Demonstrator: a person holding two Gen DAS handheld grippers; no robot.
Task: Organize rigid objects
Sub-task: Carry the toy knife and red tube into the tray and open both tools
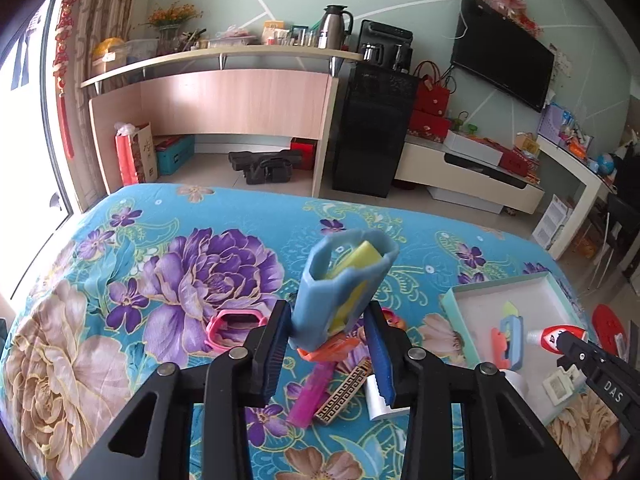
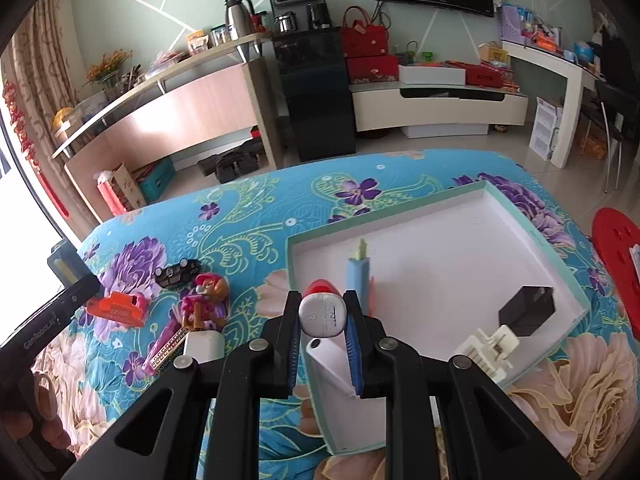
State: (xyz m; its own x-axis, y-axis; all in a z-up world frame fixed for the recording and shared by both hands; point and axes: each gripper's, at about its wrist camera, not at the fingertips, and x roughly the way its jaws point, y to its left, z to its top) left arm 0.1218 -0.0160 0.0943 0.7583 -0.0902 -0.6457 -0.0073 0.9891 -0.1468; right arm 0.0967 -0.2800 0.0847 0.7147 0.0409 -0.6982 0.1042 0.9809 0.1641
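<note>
Several items are already lodged in the shallow tray (image 2: 560, 276): a blue cutter (image 2: 358, 276), a black box (image 2: 528, 310) at 3 o'clock, a white clip (image 2: 486, 350). A red-capped tube (image 2: 322, 312) is clamped over it by the right gripper (image 2: 323, 340). A blue-and-yellow utility knife (image 1: 340, 284) is clamped aloft by the left gripper (image 1: 326, 344). A toy figure (image 2: 204, 300), an orange cutter (image 2: 118, 308) and others remain on the bedspread (image 2: 240, 216), around 9 o'clock.

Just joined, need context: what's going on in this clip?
A person is sorting small items from a floral bedspread into a shallow white box, with tongs in each hand. The left tongs hold a blue-and-yellow plastic holder above the loose pile. The right tongs grip a white tube with a red cap over the box's near left corner. A blue utility knife, a black block and a white clip already lie in the box.
</note>
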